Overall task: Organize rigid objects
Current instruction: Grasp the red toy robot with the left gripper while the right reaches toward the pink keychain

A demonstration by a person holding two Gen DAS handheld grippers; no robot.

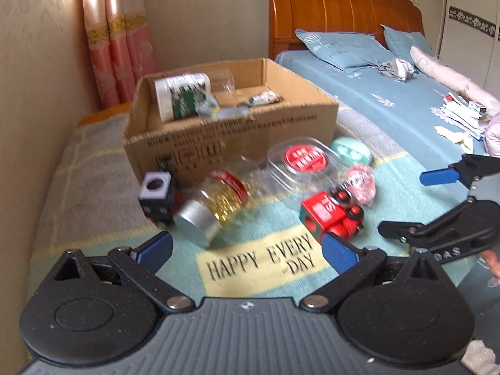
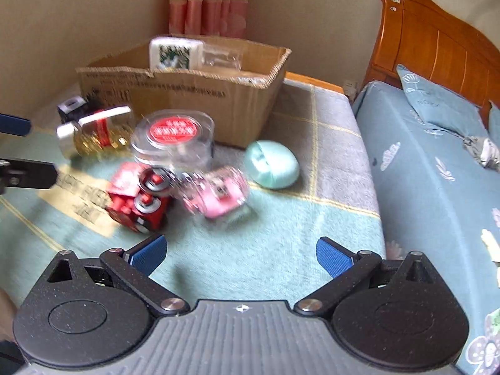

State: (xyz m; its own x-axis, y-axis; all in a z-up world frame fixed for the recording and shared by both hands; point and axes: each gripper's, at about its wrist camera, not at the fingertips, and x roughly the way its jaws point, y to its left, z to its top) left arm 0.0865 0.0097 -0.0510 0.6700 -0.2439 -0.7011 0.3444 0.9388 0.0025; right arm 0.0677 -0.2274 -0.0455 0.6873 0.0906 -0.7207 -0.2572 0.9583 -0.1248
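Observation:
An open cardboard box (image 1: 231, 131) (image 2: 200, 93) stands on a blanket and holds a white and green container (image 1: 182, 93) and a clear jar (image 1: 223, 81). In front of it lie a gold jar with a silver lid (image 1: 212, 206) (image 2: 93, 134), a clear tub with a red label (image 1: 301, 162) (image 2: 173, 139), a red toy train (image 1: 331, 215) (image 2: 137, 200), a black and white cube (image 1: 156, 195), a pink packet (image 1: 361, 184) (image 2: 215, 193) and a mint case (image 1: 351, 151) (image 2: 272, 165). My left gripper (image 1: 247, 251) is open and empty before the gold jar. My right gripper (image 2: 240, 254) is open and empty before the pink packet.
The blanket (image 1: 259, 262) reads "HAPPY EVERY DAY". A bed (image 1: 390, 93) with blue pillows and a wooden headboard (image 2: 437, 40) lies to the right. A wall and pink curtain (image 1: 115, 37) are behind the box. Papers (image 1: 462, 109) lie on the bed.

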